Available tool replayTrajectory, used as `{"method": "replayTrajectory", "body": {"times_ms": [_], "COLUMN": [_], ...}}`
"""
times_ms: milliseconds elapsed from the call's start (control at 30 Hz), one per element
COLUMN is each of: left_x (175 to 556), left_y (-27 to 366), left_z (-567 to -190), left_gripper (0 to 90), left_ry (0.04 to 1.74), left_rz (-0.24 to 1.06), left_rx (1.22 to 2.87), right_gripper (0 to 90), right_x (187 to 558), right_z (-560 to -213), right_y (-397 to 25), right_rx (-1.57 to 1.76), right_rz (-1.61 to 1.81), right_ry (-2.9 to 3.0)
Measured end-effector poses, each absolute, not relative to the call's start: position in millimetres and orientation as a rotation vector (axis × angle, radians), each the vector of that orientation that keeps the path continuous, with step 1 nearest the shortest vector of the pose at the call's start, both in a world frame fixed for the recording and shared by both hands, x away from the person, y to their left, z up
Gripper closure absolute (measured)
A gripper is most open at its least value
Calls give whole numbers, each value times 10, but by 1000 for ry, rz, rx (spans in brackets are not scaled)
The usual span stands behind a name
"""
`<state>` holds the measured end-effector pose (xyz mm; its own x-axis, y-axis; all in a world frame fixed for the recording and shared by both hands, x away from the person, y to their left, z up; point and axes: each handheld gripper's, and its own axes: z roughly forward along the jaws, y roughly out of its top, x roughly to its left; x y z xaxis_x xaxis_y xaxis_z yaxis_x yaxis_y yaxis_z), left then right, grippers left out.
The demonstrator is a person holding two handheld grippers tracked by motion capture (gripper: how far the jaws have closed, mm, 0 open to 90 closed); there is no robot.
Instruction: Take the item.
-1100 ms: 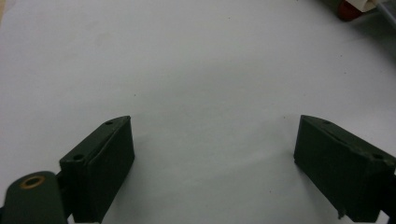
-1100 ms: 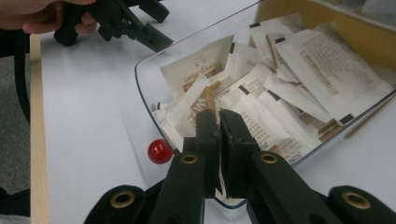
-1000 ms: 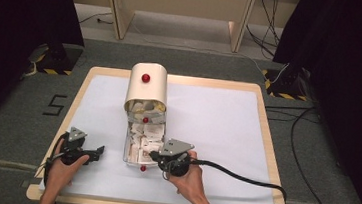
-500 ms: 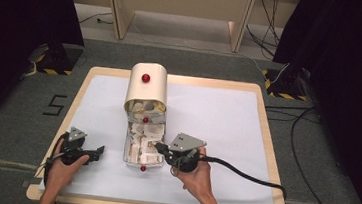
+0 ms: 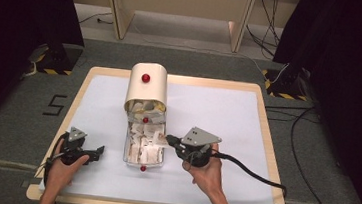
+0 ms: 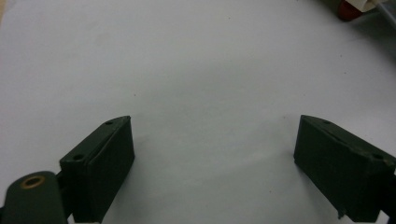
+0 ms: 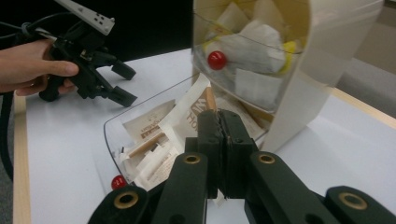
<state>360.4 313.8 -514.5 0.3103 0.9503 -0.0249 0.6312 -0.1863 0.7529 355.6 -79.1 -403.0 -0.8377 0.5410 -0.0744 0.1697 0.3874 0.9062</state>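
A cream dispenser box (image 5: pixel 146 88) with a red knob (image 5: pixel 145 78) stands mid-table. Its clear drawer (image 5: pixel 127 147) is pulled out toward me and holds several paper packets (image 5: pixel 142 143). My right gripper (image 5: pixel 169 141) is at the drawer's right rim, shut on a white and brown packet (image 5: pixel 160 141). In the right gripper view its jaws pinch that packet (image 7: pixel 189 116) just above the drawer (image 7: pixel 109 130). Left of the drawer, my left gripper (image 5: pixel 97 153) rests low over the white cover, open with nothing between its fingers (image 6: pixel 105 163).
The white cover (image 5: pixel 218 115) lies over a wooden table (image 5: pixel 263 115). Another clear drawer with a red knob (image 7: pixel 217 59) sits inside the box. A black cable (image 5: pixel 257 174) trails right from my right gripper. Furniture legs and floor cables lie beyond the table.
My right gripper has moved right and away from me, lifting the packet off the pile in the drawer. The left gripper has stayed put.
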Motion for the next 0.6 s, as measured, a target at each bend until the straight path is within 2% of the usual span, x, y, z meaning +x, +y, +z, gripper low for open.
{"method": "replayTrajectory", "body": {"times_ms": [600], "left_x": [3605], "left_y": [3139], "left_z": [-5145], "left_gripper": [114], "left_ry": [1401], "left_rz": [607], "left_rx": [1911], "right_gripper": [885], "right_x": [3806], "right_z": [-4033], "right_y": [-1354], "right_rx": [797], "right_rz": [1379], "right_ry": [2171]}}
